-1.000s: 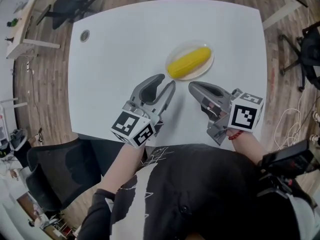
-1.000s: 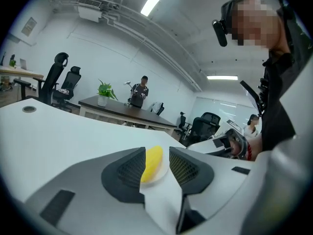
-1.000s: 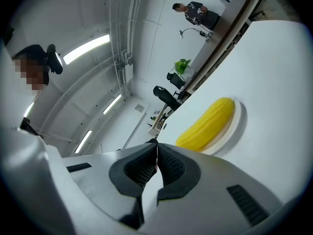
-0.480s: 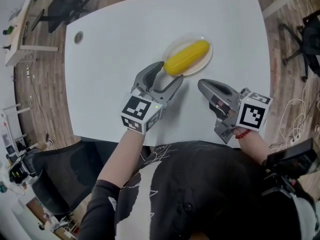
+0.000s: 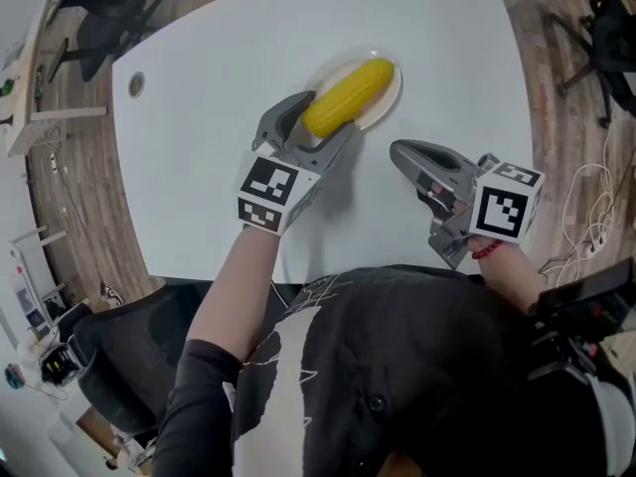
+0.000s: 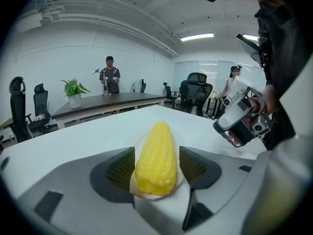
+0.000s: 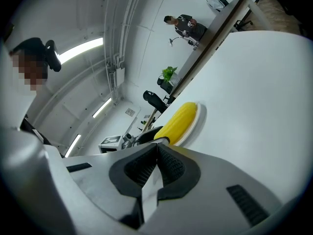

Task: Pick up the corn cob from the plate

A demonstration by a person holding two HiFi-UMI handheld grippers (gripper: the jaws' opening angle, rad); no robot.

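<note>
A yellow corn cob [image 5: 348, 95] lies on a small white plate [image 5: 391, 99] on the white table. My left gripper [image 5: 324, 117] has its jaws on either side of the cob's near end. In the left gripper view the corn cob [image 6: 156, 155] sits between the two pads with a thin gap on each side. These jaws have just been opening, and the gripper is open. My right gripper [image 5: 397, 150] hovers to the right of the plate, short of it, and is shut with nothing in it. In the right gripper view its fingertips [image 7: 157, 147] meet, with the corn cob [image 7: 178, 120] beyond them.
The white table [image 5: 199, 147] has a round cable hole [image 5: 136, 84] at its far left. Its near edge runs just in front of the person's body. Office chairs [image 5: 89, 8] stand on the wooden floor around it. The right gripper [image 6: 242, 121] shows in the left gripper view.
My left gripper has moved forward and down to the plate. Its jaws have spread and now straddle the corn's near end. The right gripper has drifted slightly.
</note>
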